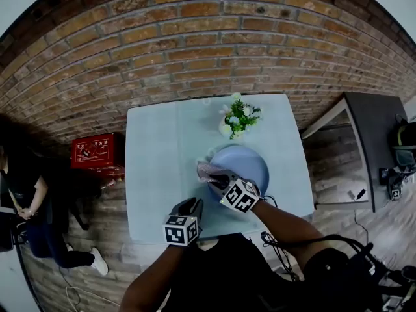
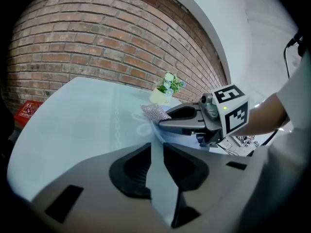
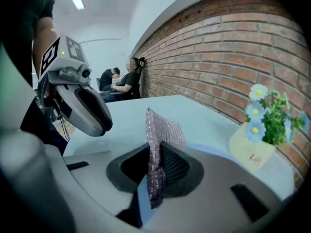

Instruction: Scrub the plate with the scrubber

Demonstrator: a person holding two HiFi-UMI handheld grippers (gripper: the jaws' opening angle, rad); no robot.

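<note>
A round blue plate (image 1: pixel 250 161) lies on the pale blue table (image 1: pixel 156 168), just below a flower pot. My right gripper (image 1: pixel 218 176) is over the plate's left rim, shut on a pink-silver mesh scrubber (image 1: pixel 207 170). In the right gripper view the scrubber (image 3: pixel 163 130) stands up out of the jaws (image 3: pixel 156 152), with the plate (image 3: pixel 214 152) beside them. My left gripper (image 1: pixel 197 202) hangs near the table's front edge, left of the right one. Its jaws (image 2: pixel 156 147) stand a narrow gap apart with nothing in them, and point at the plate's near rim (image 2: pixel 167 136).
A small pot of white and blue flowers (image 1: pixel 237 119) stands right behind the plate. A red box (image 1: pixel 97 151) sits on the floor left of the table, near a standing person (image 1: pixel 26 200). A dark table (image 1: pixel 377 142) is at the right, and a brick wall runs behind.
</note>
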